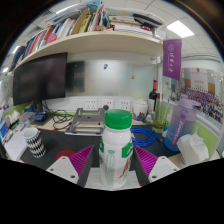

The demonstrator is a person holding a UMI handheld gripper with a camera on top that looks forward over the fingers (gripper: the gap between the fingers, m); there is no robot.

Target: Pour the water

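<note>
The bottle (116,150) looks like cloudy, smooth plastic with a glossy green cap; it stands between the gripper (114,160) fingers, whose pink pads (82,157) look matt and ribbed. The monitor (40,79) screen is dark and glossy

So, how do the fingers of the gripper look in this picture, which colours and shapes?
The gripper has two pale, whitish fingers with angular, blocky tips. Each bears a magenta pad on its inner face, triangular in this view. No cables, markings or sleeve show.
</note>
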